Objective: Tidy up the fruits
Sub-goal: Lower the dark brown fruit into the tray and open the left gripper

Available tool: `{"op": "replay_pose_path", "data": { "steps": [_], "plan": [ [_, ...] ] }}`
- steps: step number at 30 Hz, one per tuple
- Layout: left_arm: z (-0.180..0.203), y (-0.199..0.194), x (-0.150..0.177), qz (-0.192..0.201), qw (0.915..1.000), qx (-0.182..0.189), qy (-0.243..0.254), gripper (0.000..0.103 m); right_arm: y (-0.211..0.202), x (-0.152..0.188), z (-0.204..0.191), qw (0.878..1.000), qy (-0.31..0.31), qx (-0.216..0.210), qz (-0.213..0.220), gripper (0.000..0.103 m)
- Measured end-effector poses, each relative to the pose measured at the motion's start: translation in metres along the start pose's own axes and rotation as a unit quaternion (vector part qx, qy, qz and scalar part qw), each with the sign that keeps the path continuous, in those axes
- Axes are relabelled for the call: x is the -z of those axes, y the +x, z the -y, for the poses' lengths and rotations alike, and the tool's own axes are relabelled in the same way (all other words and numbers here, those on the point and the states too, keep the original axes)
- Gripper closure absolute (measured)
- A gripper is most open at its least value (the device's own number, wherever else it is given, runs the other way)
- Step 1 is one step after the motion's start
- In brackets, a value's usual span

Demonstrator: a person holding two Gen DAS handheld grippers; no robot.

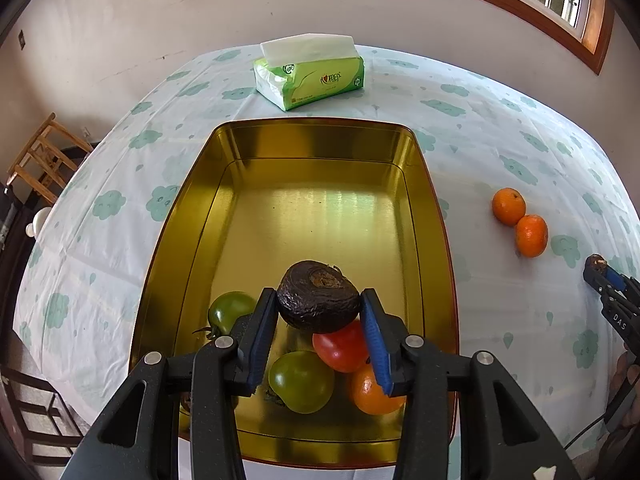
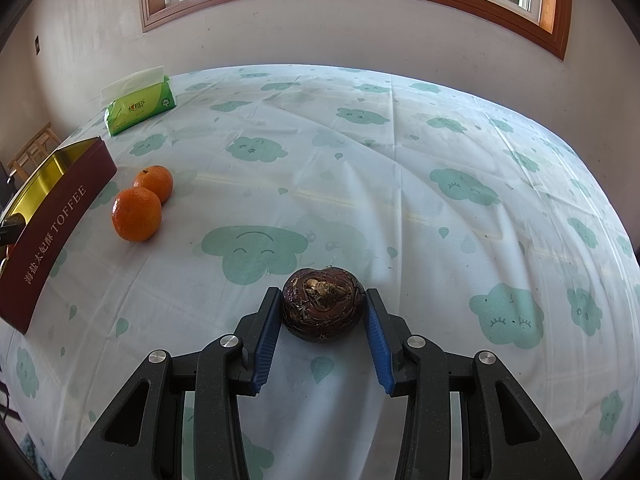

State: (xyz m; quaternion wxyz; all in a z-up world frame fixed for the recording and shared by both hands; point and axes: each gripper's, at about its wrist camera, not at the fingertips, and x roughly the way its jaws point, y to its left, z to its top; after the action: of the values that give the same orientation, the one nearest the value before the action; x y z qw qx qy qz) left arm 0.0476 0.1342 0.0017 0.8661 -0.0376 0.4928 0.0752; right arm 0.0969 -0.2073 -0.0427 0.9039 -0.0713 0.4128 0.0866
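The left tool [image 1: 320, 304] holds a dark wrinkly fruit [image 1: 319, 297] over the gold tin [image 1: 320, 140]. In the tin lie two green tomatoes [image 1: 301, 381], a red tomato [image 1: 340, 347] and an orange [image 1: 370, 394]. The right tool [image 2: 322, 310] grips another dark fruit [image 2: 322, 305] on the counter [image 2: 400, 184]. Two oranges [image 2: 137, 213] sit beside the tin.

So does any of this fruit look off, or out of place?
Both tongs grip dark, wrinkled, shrivelled fruits: the left tongs hold one over the tin, the right tongs hold another above the tablecloth. They look withered. Two oranges sit outside the tin.
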Motion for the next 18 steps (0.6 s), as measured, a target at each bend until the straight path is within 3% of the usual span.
{"op": "replay_pose_path", "data": {
  "steps": [18],
  "plan": [
    [-0.0046,0.0054,-0.0012,-0.007,0.9999,-0.003,-0.007,0.054,0.0001,-0.0001,-0.0002,1.0,0.0,0.0,0.0,0.061]
  ]
}}
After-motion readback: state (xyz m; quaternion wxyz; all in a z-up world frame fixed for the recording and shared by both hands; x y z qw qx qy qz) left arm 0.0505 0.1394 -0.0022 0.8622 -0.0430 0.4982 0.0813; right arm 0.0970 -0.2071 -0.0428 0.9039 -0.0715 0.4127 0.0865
